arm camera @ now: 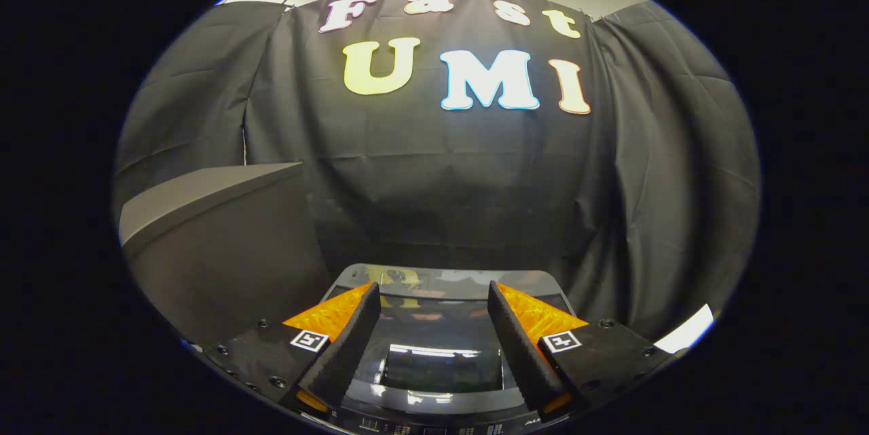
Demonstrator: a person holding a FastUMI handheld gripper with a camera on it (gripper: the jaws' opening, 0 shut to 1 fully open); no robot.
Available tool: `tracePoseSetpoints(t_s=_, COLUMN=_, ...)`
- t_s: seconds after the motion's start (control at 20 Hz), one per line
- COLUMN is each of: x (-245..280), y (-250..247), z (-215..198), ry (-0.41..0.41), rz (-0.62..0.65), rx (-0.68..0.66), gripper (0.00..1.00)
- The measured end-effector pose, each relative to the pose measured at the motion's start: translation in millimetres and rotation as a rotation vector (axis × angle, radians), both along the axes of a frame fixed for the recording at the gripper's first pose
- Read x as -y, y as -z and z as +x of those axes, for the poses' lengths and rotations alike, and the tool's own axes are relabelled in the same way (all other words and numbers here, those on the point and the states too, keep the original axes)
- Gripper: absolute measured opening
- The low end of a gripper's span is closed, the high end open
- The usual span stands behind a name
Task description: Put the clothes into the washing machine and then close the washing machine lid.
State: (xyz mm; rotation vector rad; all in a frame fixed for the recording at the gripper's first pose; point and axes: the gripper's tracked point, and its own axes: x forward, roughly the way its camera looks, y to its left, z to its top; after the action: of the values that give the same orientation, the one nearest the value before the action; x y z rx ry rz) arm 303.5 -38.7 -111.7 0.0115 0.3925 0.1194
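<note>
The washing machine's glossy dark lid (438, 326) lies flat and closed right below and between my fingers, with reflections on its glass. A strip of its control panel (434, 427) shows nearest to me, under the fingers. My gripper (432, 296) hovers above the lid, open, with nothing between its fingers. No clothes are in sight.
A grey box-like block (224, 245) with a flat top stands to the left of the machine, rising higher than the lid. The booth's black cloth wall (441, 191) hangs just behind the machine. A bright white patch (686, 333) lies low on the right.
</note>
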Motion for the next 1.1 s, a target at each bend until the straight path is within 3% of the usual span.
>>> tracePoseSetpoints(t_s=0.4, x=-14, y=-35, z=-58, ry=0.011, rz=-0.004, rx=0.088, gripper=0.98)
tracePoseSetpoints(t_s=0.85, x=-25, y=-90, z=-166, ry=0.07, rz=0.043, rx=0.217, gripper=0.98)
tracePoseSetpoints(t_s=1.1, x=-33, y=-116, z=-222, ry=0.037, rz=0.026, rx=0.286, gripper=0.98)
